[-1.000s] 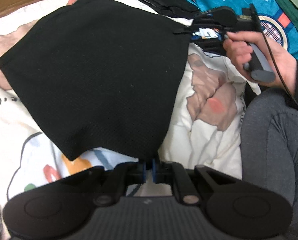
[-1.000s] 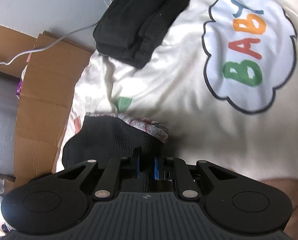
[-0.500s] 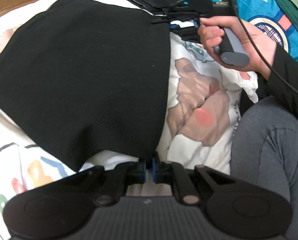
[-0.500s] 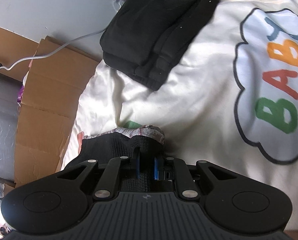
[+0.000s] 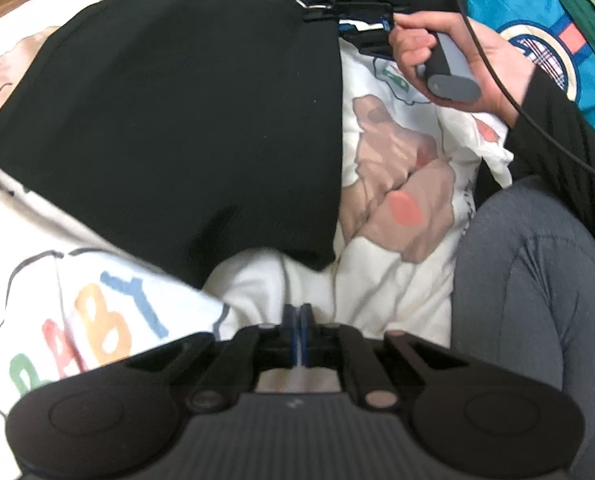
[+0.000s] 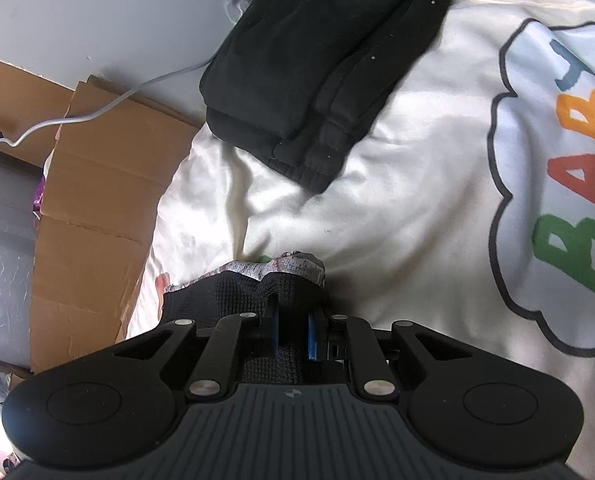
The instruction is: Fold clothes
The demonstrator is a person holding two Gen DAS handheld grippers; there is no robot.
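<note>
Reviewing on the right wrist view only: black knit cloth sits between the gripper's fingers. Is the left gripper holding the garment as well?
Observer: Seemingly not. The left gripper is shut, but no black cloth shows between its fingers; the black garment ends just beyond them.
Operator: How does the garment lie?
Observer: Spread broad over the white blanket, its far corner pinched by the right gripper.

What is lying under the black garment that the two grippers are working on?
The black garment lies on a white printed blanket with a "BABY" cloud and a bear picture showing around it. Whatever print sits directly beneath is covered.
</note>
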